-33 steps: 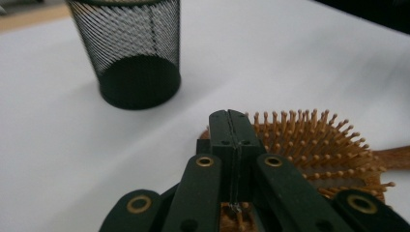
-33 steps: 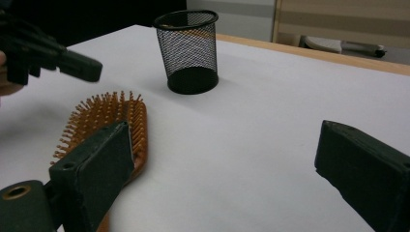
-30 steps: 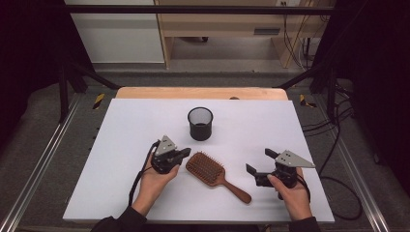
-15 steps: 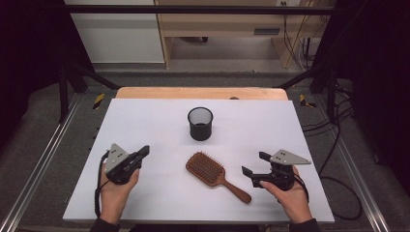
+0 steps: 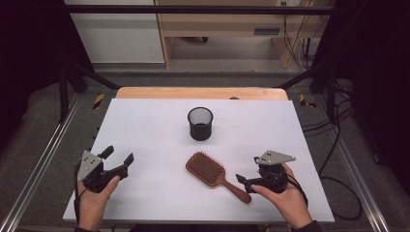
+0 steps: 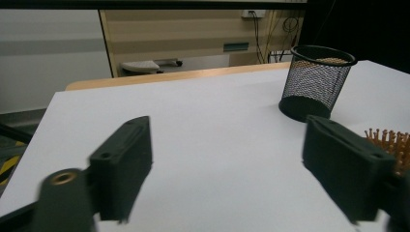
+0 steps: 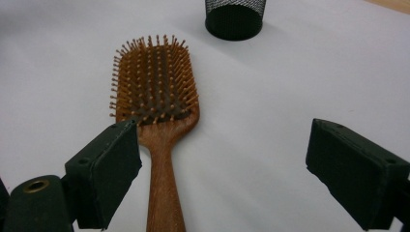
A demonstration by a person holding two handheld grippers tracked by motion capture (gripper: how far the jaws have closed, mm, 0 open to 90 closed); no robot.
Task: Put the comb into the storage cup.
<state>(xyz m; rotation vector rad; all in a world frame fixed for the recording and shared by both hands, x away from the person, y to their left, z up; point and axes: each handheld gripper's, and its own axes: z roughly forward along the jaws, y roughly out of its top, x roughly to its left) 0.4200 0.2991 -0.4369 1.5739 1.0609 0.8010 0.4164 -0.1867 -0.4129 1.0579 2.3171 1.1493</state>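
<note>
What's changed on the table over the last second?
The left gripper has drawn away from the hairbrush to the table's left edge, and its jaws have just opened, with nothing between them. The right gripper has shifted slightly and stands open by the brush handle, not gripping it. The hairbrush and the mesh cup lie where they were.

The high view looks forward and down from above the near edge of the table [image 5: 159, 121]. The left gripper view sits low near the left edge, facing the mesh cup [image 6: 316, 82]. The right gripper view looks closely down on the hairbrush [image 7: 157, 96] before that cup; all share both.
</note>
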